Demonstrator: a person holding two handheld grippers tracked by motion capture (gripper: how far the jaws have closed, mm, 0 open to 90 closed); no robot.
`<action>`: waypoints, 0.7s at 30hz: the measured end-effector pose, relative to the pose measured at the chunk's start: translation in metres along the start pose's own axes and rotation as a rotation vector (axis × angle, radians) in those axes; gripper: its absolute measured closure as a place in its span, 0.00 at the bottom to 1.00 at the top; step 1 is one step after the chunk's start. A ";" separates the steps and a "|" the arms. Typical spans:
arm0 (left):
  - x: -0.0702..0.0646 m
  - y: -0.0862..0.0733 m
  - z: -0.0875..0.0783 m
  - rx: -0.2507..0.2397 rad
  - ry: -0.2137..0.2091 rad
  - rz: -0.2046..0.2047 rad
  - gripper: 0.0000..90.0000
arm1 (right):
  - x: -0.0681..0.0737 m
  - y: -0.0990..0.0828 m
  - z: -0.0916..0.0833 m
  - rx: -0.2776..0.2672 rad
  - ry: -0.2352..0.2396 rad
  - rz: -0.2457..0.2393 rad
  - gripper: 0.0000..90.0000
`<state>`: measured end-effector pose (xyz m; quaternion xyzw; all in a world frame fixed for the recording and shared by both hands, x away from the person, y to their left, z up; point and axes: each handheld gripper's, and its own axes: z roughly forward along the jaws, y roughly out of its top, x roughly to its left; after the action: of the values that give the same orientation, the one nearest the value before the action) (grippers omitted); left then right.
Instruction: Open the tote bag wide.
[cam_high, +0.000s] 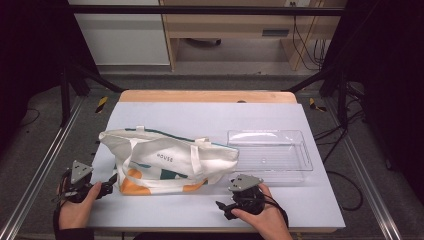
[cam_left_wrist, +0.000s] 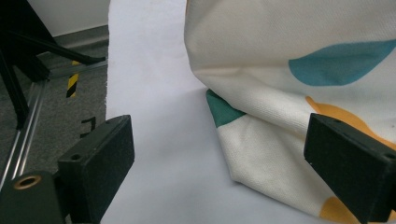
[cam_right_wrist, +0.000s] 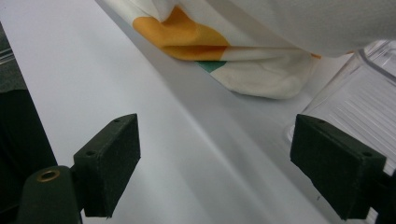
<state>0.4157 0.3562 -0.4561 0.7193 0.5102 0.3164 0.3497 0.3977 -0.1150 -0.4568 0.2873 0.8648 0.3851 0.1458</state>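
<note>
**Soft tote waits between two open tongs**

Nearest the person, the left tongs (cam_high: 111, 184) sit at the counter's (cam_high: 200, 117) front left with jaws spread wide and nothing between them, aimed at the tote bag's (cam_high: 167, 162) lower corner. The right tongs (cam_high: 223, 207) rest at the front right, jaws likewise apart and empty.

Just beyond them the tote bag lies slumped on its side at mid-counter, cream canvas with orange and teal patches. It looks light, limp and creased, so it would likely sag and fold when lifted; the straps (cam_high: 200, 155) or the top hem seem the surest places to pinch.

Farther right, touching the bag's end, lies a clear plastic tray (cam_high: 305, 155).
</note>
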 end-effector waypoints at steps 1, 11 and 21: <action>0.000 0.000 -0.001 -0.006 0.001 -0.001 0.09 | 0.000 0.000 0.000 0.001 -0.001 -0.002 0.18; -0.001 0.003 -0.005 -0.060 0.002 0.000 0.10 | 0.000 0.001 -0.004 -0.036 -0.035 -0.004 0.19; -0.002 0.011 -0.016 -0.145 -0.019 -0.033 0.13 | 0.003 0.002 -0.015 -0.097 -0.062 -0.054 0.42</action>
<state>0.4079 0.3540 -0.4383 0.6865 0.4943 0.3401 0.4108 0.3888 -0.1204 -0.4451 0.2683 0.8475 0.4135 0.1968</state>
